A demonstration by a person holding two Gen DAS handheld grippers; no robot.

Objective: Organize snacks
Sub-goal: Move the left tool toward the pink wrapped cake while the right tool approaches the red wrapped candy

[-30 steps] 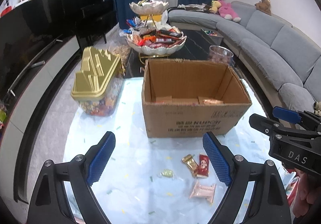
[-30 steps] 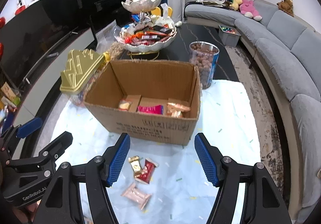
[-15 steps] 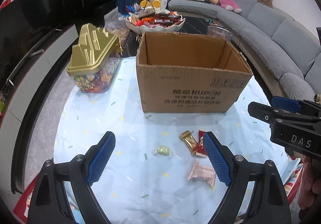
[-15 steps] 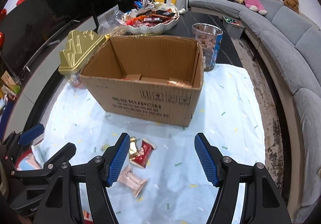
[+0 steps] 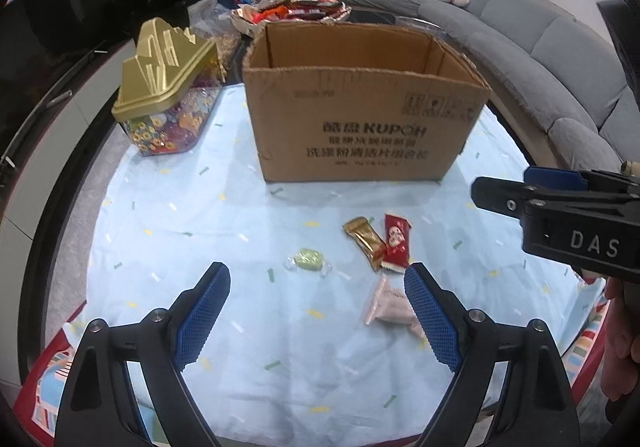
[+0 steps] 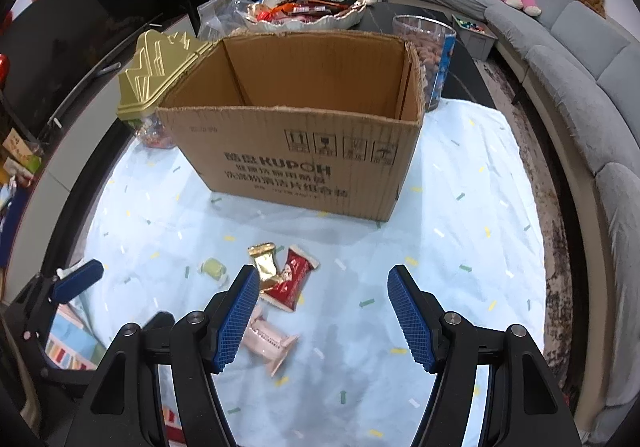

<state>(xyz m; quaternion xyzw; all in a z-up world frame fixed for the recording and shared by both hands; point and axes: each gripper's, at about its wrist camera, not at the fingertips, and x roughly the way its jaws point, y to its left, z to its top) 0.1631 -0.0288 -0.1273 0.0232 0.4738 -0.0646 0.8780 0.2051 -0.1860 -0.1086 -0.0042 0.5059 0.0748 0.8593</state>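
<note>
An open cardboard box (image 5: 360, 119) (image 6: 296, 151) stands on the light-blue cloth. In front of it lie loose snacks: a green wrapped candy (image 5: 307, 259) (image 6: 212, 267), a gold packet (image 5: 366, 241) (image 6: 265, 265), a red packet (image 5: 397, 241) (image 6: 292, 279) and a pink packet (image 5: 386, 307) (image 6: 268, 343). My left gripper (image 5: 318, 311) hangs open above the cloth, the candy just ahead of it and the pink packet by its right finger. My right gripper (image 6: 322, 311) is open too, with the packets at its left finger. Neither holds anything.
A gold-lidded jar of sweets (image 5: 168, 87) (image 6: 154, 79) stands left of the box. Behind are a tiered dish of snacks (image 6: 304, 7), a clear tub of nuts (image 6: 430, 55) and a grey sofa (image 6: 580, 79). A hand (image 5: 622, 343) grips the right tool.
Both grippers have sunk toward the cloth and tilted up a little; the box now shows its front wall instead of its inside. The snacks appear closer. Both jaws kept their width.
</note>
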